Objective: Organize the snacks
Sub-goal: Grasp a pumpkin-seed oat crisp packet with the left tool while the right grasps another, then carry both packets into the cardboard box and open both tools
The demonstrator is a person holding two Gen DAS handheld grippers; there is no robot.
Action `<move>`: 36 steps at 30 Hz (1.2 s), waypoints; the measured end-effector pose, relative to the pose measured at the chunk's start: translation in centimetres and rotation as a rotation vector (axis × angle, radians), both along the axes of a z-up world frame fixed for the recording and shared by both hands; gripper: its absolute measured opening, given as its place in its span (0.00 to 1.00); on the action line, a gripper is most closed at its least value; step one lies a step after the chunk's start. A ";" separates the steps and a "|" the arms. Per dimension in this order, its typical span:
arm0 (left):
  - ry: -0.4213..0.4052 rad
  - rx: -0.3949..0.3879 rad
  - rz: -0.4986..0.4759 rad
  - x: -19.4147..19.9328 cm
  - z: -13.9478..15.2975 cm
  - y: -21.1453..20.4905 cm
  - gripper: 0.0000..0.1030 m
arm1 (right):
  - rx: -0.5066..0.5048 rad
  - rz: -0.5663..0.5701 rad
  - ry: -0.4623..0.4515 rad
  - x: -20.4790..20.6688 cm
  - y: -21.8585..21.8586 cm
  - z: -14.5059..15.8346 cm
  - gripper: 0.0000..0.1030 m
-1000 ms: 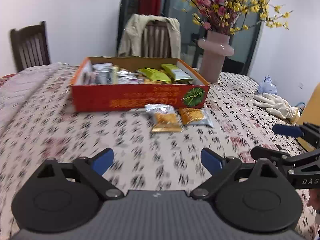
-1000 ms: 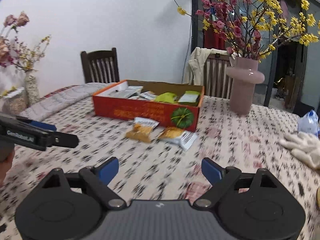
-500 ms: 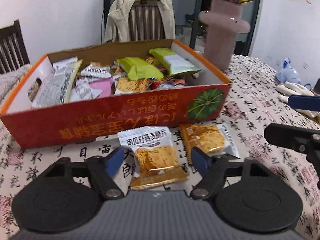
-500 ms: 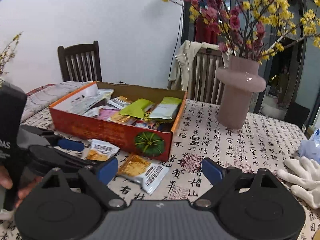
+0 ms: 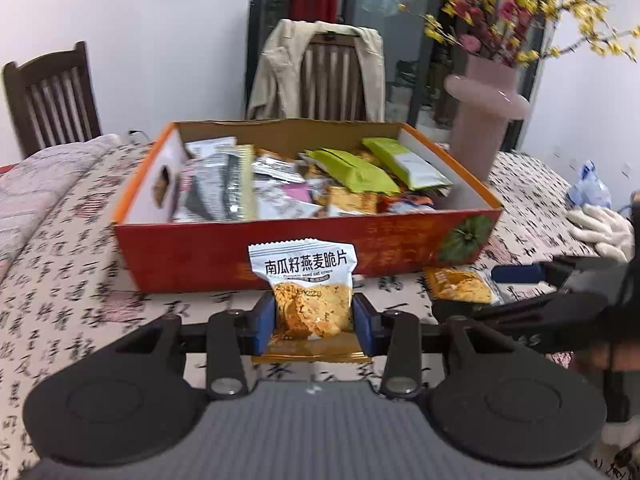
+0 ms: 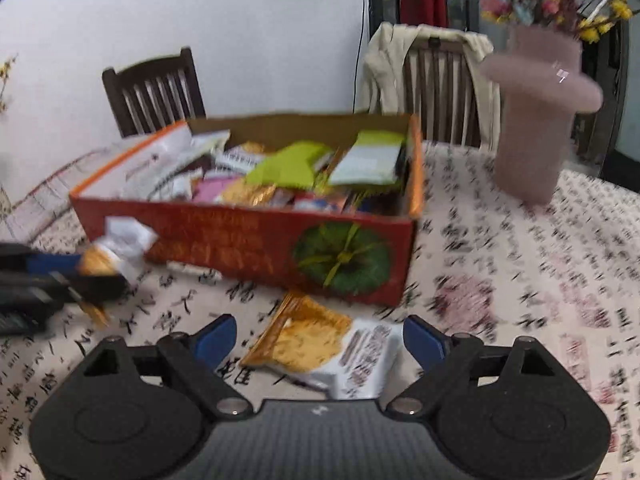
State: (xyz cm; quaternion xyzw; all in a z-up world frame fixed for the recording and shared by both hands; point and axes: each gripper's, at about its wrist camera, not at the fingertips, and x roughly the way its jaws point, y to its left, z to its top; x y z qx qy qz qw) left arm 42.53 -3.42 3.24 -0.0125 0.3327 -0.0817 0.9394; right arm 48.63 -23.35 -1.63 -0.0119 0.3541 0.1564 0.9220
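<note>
My left gripper (image 5: 314,320) is shut on a white-and-orange oat crisp packet (image 5: 308,280) and holds it upright in front of the orange snack box (image 5: 304,256), which is full of several packets. In the right wrist view the same packet (image 6: 116,248) hangs in the left gripper (image 6: 96,276) at the far left. My right gripper (image 6: 320,340) is open, its fingers on either side of a second oat crisp packet (image 6: 320,344) that lies flat on the tablecloth before the box (image 6: 248,240). That packet also shows in the left wrist view (image 5: 460,286).
A pink vase (image 5: 484,120) of flowers stands right of the box, also seen in the right wrist view (image 6: 536,120). White gloves (image 5: 600,232) and a blue bag (image 5: 588,190) lie at the right. Two chairs (image 5: 328,76) stand behind the table.
My left gripper moved in, closed on the left oat crisp packet and lifted it. My right gripper moved forward and down until the second packet sat between its open fingers.
</note>
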 end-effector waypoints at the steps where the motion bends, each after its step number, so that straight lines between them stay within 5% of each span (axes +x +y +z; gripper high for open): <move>1: -0.002 -0.005 0.009 -0.2 0.1 0.3 0.40 | -0.016 -0.001 0.006 0.1 0.4 -0.4 0.84; 5: -0.004 -0.023 0.035 -1.0 0.5 1.1 0.40 | -0.051 -0.010 -0.019 0.0 0.9 -0.9 0.81; 10: -0.011 -0.037 0.034 -2.8 0.8 1.3 0.40 | -0.061 0.012 -0.033 -1.0 0.6 -0.4 0.51; 18: 0.022 -0.109 0.009 -7.5 0.4 1.2 0.40 | -0.019 0.028 -0.083 -6.7 -1.0 0.8 0.29; 20: 0.028 -0.125 0.009 -8.7 0.3 1.2 0.40 | -0.002 0.016 -0.106 -8.5 -1.6 1.2 0.18; 21: 0.031 -0.132 0.009 -9.3 0.3 1.2 0.40 | 0.015 0.015 -0.111 -9.5 -2.0 1.5 0.01; 27: 0.020 -0.128 0.003 -11.3 0.9 1.2 0.40 | 0.035 -0.028 -0.157 -13.3 -3.5 2.4 0.04; 29: 0.016 -0.128 0.004 -11.3 1.0 1.2 0.40 | 0.042 -0.060 -0.160 -13.1 -4.2 2.6 0.24; 30: 0.017 -0.130 0.005 -11.3 1.0 1.1 0.40 | 0.038 -0.087 -0.149 -12.6 -4.6 2.5 0.56; 31: 0.021 -0.133 0.002 -11.2 0.9 1.0 0.40 | 0.039 -0.107 -0.138 -12.0 -4.9 2.3 0.77; 36: 0.029 -0.137 -0.013 -11.0 0.6 0.8 0.40 | 0.112 -0.148 -0.029 -7.2 -5.5 0.0 0.74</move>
